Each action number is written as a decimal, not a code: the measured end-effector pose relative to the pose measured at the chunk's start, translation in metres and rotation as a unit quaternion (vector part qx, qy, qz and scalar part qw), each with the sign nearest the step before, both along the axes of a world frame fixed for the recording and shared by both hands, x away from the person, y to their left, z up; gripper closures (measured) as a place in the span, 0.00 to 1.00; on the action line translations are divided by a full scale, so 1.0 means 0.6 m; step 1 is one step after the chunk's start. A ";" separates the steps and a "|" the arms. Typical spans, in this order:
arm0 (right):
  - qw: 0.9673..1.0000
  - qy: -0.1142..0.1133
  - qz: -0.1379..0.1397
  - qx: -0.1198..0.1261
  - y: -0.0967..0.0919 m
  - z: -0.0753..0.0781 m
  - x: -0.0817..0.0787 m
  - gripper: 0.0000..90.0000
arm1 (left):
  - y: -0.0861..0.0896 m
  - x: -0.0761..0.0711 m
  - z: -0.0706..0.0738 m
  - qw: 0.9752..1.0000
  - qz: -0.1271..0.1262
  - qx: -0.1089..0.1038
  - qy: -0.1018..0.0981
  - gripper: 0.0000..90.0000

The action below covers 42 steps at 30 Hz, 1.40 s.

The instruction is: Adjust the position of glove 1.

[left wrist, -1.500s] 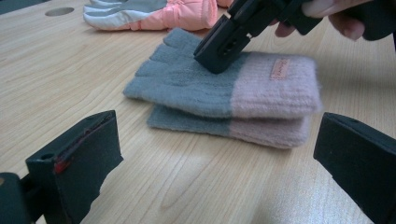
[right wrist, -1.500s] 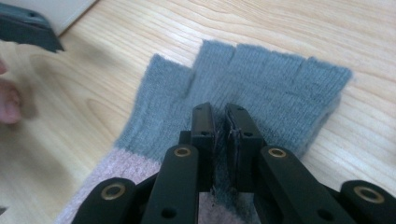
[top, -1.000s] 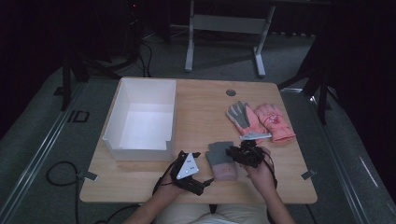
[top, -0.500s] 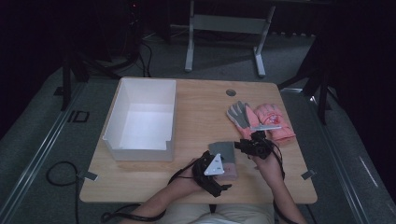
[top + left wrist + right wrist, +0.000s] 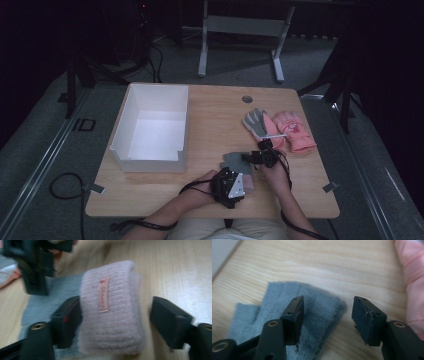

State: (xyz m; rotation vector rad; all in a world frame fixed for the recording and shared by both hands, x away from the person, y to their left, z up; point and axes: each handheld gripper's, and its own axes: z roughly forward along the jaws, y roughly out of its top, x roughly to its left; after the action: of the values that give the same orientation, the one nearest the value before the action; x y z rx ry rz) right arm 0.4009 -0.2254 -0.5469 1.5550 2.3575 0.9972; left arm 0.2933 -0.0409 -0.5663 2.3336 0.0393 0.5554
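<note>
Both sets of jaws stand open, neither gripping anything yet. Taking the white box [image 5: 150, 127] as the landmark and going left to right: just past the box's near right corner, the left gripper [image 5: 231, 186] straddles the pink knit cuff [image 5: 111, 307] of a grey knit glove [image 5: 232, 161] — one jaw touches the cuff's side, the other stands apart from it. Further right of the box, the right gripper [image 5: 260, 156] has one jaw over the glove's grey finger end [image 5: 317, 315] and the other over bare table [image 5: 210, 115]. Well right of the box lies a pink pair of gloves [image 5: 287, 130].

The risk I see: soft knit bunches — if either gripper closes on only a thin fold or edge, the glove could slip free or drag across the wood.
</note>
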 end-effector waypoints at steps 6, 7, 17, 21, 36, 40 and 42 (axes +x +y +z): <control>1.000 0.002 0.006 0.004 0.008 -0.004 -0.004 0.56 | 0.005 0.008 -0.001 1.000 0.004 -0.007 0.003 0.50; 1.000 0.007 0.013 0.011 0.010 -0.004 -0.006 0.57 | 0.008 0.011 0.001 1.000 0.002 -0.011 0.011 0.56; 0.992 0.071 0.063 0.080 0.024 -0.011 0.008 0.77 | 0.024 0.046 0.013 0.997 -0.027 -0.020 0.073 0.74; 0.993 0.061 0.073 0.065 0.033 -0.005 0.008 0.81 | 0.026 0.047 0.020 0.996 -0.009 -0.021 0.090 0.75; 0.991 -0.011 0.085 0.106 0.007 0.114 -0.006 0.83 | 0.026 0.049 0.144 0.998 -0.010 -0.017 0.055 0.75; 0.990 -0.027 0.088 0.109 0.007 0.148 -0.005 0.83 | 0.032 0.052 0.181 0.999 -0.011 -0.013 0.046 0.75; 0.989 -0.033 0.089 0.111 0.009 0.161 -0.004 0.83 | 0.035 0.055 0.195 0.999 -0.012 -0.008 0.043 0.75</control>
State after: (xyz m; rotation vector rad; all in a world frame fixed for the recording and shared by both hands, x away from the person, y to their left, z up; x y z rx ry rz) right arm 0.3987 -0.2198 -0.4502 1.3698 2.4445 1.3705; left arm 0.3265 -0.0199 -0.4495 2.3393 0.0553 0.4399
